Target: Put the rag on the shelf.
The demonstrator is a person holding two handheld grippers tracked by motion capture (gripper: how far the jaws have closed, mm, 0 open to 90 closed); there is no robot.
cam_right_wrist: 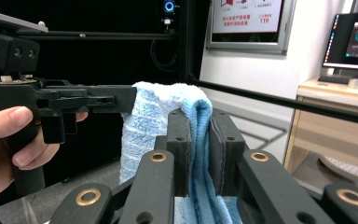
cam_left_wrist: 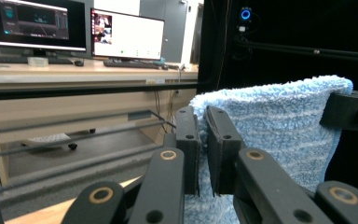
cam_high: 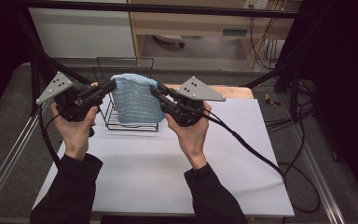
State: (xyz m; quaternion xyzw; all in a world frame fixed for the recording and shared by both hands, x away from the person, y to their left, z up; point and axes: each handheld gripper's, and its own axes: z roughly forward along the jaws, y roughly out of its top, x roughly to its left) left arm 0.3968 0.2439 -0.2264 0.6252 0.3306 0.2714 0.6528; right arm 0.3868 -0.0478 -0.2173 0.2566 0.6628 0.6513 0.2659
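Above the desk (cam_high: 168,154), you hold a blue towel (cam_high: 135,98) stretched between both tongs, one upper corner in each, so it hangs in front of the wire rack (cam_high: 121,122). Your left tongs (cam_high: 113,85) pinch the towel's left corner with jaws nearly together; in the left gripper view the cloth (cam_left_wrist: 270,126) sits between them. Your right tongs (cam_high: 153,89) clamp the right corner, the folded edge (cam_right_wrist: 199,140) squeezed between the pads.

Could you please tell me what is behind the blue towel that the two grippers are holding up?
A black wire rack stands on the white table behind the blue towel. Its top bars and lower grid show; the towel covers its middle, so anything inside cannot be seen.
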